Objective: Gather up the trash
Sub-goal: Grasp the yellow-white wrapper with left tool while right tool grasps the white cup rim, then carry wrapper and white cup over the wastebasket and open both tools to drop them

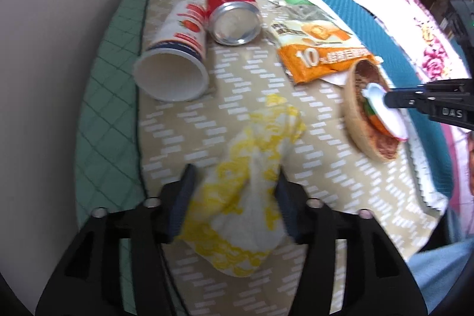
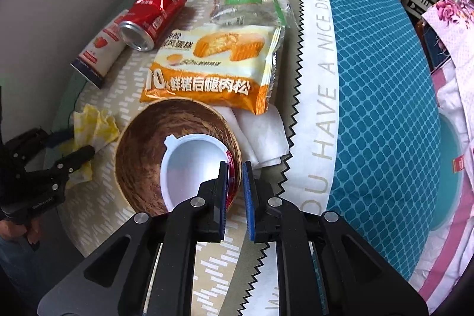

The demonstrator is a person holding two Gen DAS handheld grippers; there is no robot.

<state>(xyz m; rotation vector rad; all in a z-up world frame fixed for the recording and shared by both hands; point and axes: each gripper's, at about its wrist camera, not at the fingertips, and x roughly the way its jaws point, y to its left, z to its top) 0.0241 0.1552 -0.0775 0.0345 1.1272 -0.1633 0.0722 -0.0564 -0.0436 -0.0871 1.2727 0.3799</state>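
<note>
My left gripper (image 1: pixel 235 179) is shut on a crumpled yellow-and-white napkin (image 1: pixel 251 168), also in the right wrist view (image 2: pixel 94 126). My right gripper (image 2: pixel 235 168) is shut on the rim of a white plastic cup (image 2: pixel 192 165) with a red label, holding it inside a wooden bowl (image 2: pixel 142 162). The bowl (image 1: pixel 352 120) and cup (image 1: pixel 385 111) also show at the right of the left wrist view. A red cola can (image 1: pixel 231 11), a white paper cup (image 1: pixel 174 58) and an orange snack wrapper (image 1: pixel 320 49) lie on the beige cloth (image 1: pixel 251 79).
A clear wrapper with green print (image 2: pixel 251 5) lies behind the orange wrapper (image 2: pixel 216 67). A white tissue (image 2: pixel 263 135) lies under the bowl's right side. A teal patterned mat (image 2: pixel 379 79) covers the right. A wall stands close on the left.
</note>
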